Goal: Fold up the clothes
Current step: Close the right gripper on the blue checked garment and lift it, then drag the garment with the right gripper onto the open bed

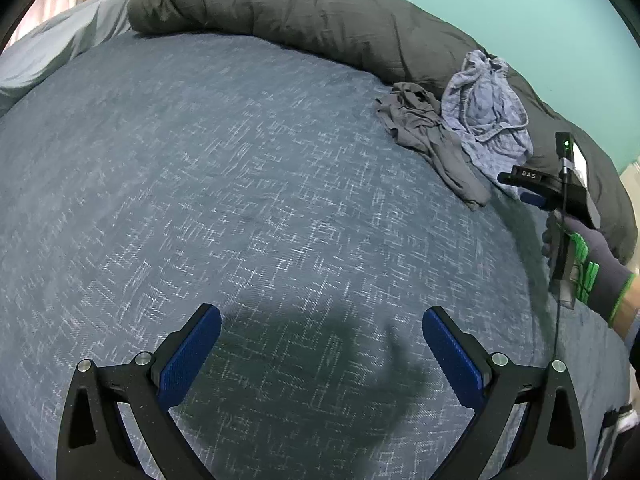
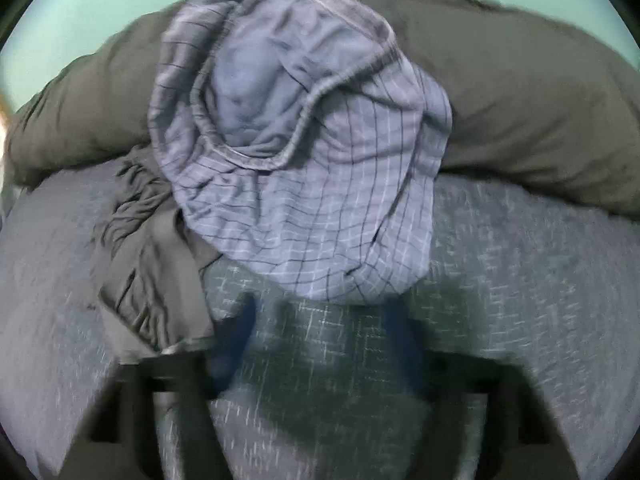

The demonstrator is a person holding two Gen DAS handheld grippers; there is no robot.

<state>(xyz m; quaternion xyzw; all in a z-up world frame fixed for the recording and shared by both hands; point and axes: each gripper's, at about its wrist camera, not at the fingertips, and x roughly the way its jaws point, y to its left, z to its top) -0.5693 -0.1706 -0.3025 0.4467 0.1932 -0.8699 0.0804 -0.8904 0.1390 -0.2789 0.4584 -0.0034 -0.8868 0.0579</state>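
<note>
L gripper (image 1: pixel 322 330): my jaws apart, nothing between, over bare bed (image 1: pixel 240 184).
R gripper (image 2: pixel 326 332): my jaws apart, blurred, empty, just short of clothes.
Plaid shorts (image 2: pixel 304 168): crumpled, leaning on dark duvet (image 2: pixel 528 112).
Grey garment (image 2: pixel 156 264): touching shorts' left side.

Shorts (image 2: pixel 304 184) lie on bed (image 1: pixel 200 180), against duvet (image 1: pixel 320 12).
</note>
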